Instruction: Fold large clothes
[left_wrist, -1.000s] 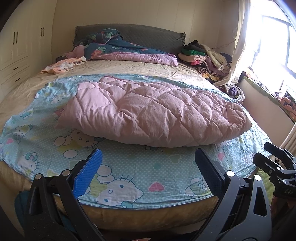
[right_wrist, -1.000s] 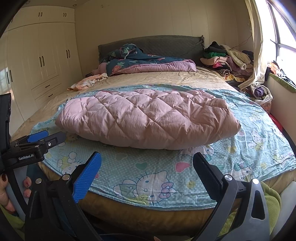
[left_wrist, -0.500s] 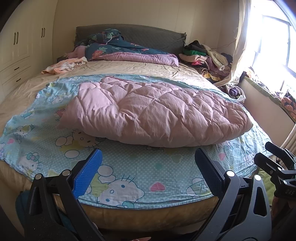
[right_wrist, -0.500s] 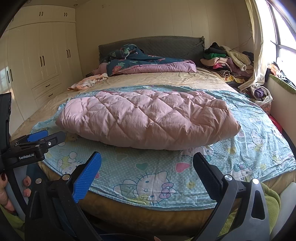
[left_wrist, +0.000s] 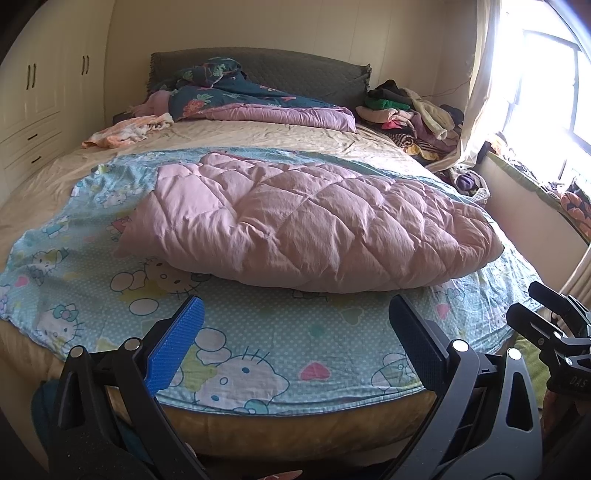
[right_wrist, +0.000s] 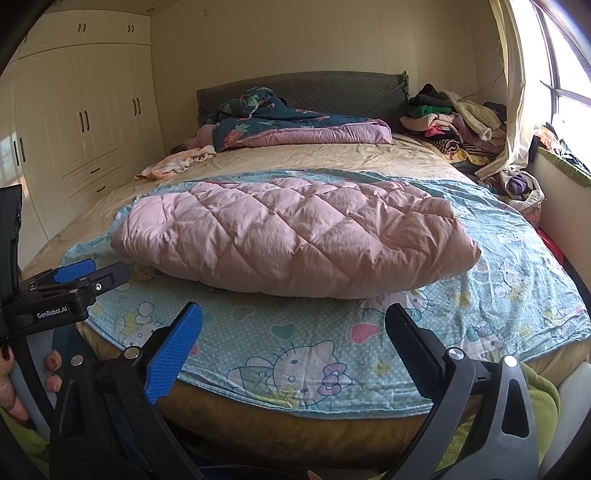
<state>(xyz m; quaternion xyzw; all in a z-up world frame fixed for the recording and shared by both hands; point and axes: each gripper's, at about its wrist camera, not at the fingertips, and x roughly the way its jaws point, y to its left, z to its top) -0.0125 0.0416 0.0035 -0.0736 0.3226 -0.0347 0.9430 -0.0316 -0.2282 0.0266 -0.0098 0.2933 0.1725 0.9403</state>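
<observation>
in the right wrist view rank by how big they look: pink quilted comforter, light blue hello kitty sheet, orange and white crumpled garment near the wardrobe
1. Light blue Hello Kitty sheet, spread widest across the bed.
2. Pink quilted comforter, folded on top of that sheet.
3. Orange and white crumpled garment, smallest, though it lies farther from the camera, which shrinks it somewhat.

The bed (left_wrist: 258, 136) is viewed from just beyond its near edge by both wrist cameras, faced toward the far headboard (right_wrist: 303, 86); the right view is offset rightward.
</observation>
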